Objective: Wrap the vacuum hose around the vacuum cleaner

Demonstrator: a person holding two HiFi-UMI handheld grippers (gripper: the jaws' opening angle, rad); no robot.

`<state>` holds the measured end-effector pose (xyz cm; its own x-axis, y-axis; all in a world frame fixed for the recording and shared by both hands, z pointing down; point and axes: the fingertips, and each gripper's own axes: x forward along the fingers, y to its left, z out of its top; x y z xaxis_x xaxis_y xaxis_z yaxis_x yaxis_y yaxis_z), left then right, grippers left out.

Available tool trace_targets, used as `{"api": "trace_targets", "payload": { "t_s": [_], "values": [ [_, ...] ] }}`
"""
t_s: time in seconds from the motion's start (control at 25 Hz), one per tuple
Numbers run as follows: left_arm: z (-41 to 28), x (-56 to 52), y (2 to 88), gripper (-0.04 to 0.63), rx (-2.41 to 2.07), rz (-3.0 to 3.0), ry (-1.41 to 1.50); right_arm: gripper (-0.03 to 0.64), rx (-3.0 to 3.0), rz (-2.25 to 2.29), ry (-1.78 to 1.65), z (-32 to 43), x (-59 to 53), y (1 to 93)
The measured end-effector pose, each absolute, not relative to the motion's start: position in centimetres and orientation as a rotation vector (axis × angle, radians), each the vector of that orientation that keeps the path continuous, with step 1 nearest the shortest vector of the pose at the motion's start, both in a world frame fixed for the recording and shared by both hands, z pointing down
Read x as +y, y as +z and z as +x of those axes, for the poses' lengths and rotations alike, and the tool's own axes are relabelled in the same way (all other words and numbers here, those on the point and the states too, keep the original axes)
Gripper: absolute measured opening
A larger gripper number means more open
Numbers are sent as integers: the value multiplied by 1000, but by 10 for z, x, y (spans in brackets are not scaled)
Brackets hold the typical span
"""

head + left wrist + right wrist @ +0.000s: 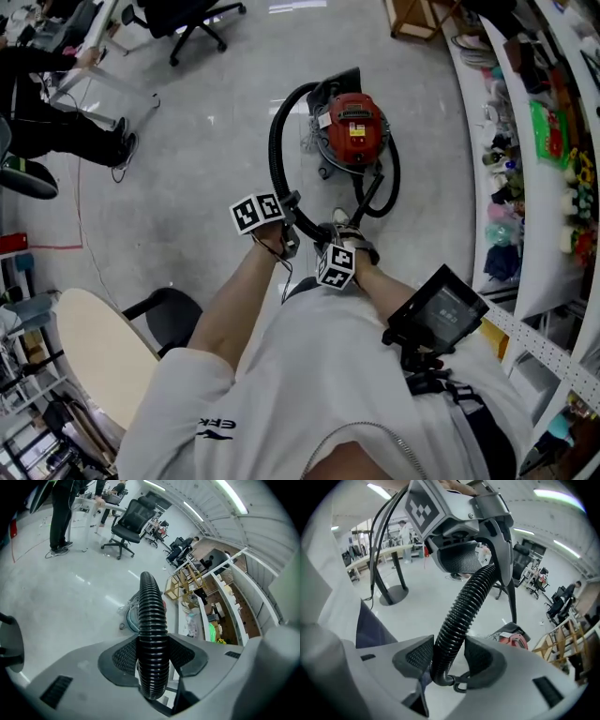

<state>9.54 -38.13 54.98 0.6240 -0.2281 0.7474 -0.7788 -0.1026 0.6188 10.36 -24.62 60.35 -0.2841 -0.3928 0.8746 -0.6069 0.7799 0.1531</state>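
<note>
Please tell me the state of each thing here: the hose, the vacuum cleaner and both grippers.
hose: curved round the vacuum cleaner, one stretch held up.
vacuum cleaner: upright on the floor.
left gripper: shut on the hose.
right gripper: shut on the hose.

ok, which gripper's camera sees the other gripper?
The right gripper: its view shows the left gripper ahead, clamped on the hose. The left's view shows none.

Black ribbed hose [273, 155], red vacuum cleaner [354, 127], pale grey floor [206, 169].
</note>
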Motion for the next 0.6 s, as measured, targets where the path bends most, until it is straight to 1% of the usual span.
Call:
{"api": "trace_targets", "payload": {
  "t_s": [0.32,0.6],
  "values": [
    [124,-329,581,175,-759,1528,549,198,-1771,636,151,155,-197,609],
    [168,-286,604,176,-708,1458,575,195,-1732,525,122,208,-155,619]
  ]
}}
